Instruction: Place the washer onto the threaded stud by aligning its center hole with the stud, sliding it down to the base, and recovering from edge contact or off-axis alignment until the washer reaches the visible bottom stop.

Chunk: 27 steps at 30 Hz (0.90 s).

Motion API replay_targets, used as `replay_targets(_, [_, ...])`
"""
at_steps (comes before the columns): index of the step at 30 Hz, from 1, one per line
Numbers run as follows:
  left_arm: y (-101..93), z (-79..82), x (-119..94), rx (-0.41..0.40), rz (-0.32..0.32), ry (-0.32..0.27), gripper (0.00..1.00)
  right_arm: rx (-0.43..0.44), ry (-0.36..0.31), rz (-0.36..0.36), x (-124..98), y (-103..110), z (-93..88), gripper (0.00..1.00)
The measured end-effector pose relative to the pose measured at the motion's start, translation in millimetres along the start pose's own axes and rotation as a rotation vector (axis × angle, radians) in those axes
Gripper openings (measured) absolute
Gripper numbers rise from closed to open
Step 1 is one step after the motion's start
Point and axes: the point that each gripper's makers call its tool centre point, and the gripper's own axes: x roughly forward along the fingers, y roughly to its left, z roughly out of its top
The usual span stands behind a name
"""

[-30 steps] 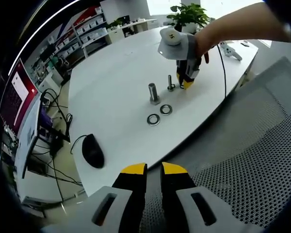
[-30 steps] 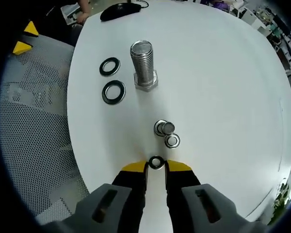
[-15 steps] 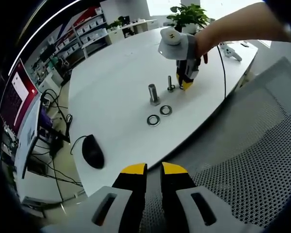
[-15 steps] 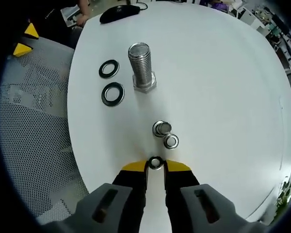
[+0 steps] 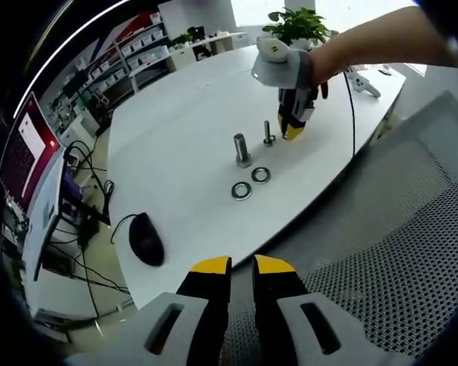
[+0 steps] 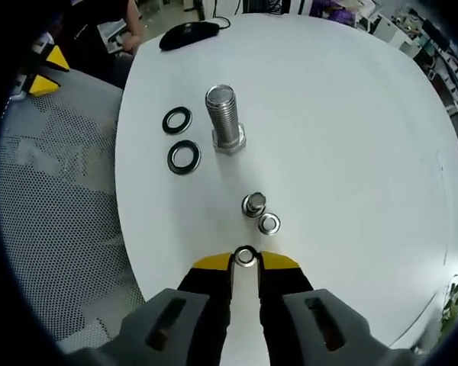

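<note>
The washer [image 6: 245, 257], a small metal ring, is pinched between the yellow tips of the right tool [image 6: 245, 261], held just above the white surface [image 6: 351, 137] and short of the small threaded stud [image 6: 253, 204].

The surface is a large rounded white top with a mesh chair [image 6: 53, 221] at its edge. A black mouse [image 6: 185, 33] lies near the far rim in the right gripper view. The large threaded stud [image 6: 224, 120] stands upright on its hex base, with two dark-rimmed washers [image 6: 183, 156] lying flat just beside it. The small threaded stud stands nearer the right tool, and a loose small washer [image 6: 269, 223] lies flat just beside its base.

The left tool [image 5: 242, 264] hangs over the mesh chair, well apart from the studs, its jaws nearly closed with nothing between them.
</note>
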Motion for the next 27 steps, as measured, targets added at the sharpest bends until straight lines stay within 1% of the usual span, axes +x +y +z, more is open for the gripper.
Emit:
replay_targets(5, [-1.7,0.7,-1.9,-0.001,-0.001,0.0,0.09,-0.011,-0.032,-0.005,-15.6,-2.8,10.6,0.14])
replay_targets(10, [-2.3,1.6,-3.3,-0.002,0.0,-0.003,0.09,-0.019,-0.051,-0.008,-25.1,-5.6,17.8,0.14])
replay_targets(18, [-1.5,1.1,-2.8,-0.002,-0.002,-0.002,0.09,-0.045,-0.061,-0.003,-33.1,-6.2,24.9,0.14])
replay_targets(21, [3.2,0.0,0.4,-0.003,-0.001,-0.004,0.09,-0.051,-0.07,-0.006,-36.6,-8.3,28.9,0.14])
replay_targets(27, [1.6,1.4,-1.6,-0.005,0.001,-0.007,0.09,-0.068,-0.08,-0.015,-39.7,-12.1,37.0,0.14])
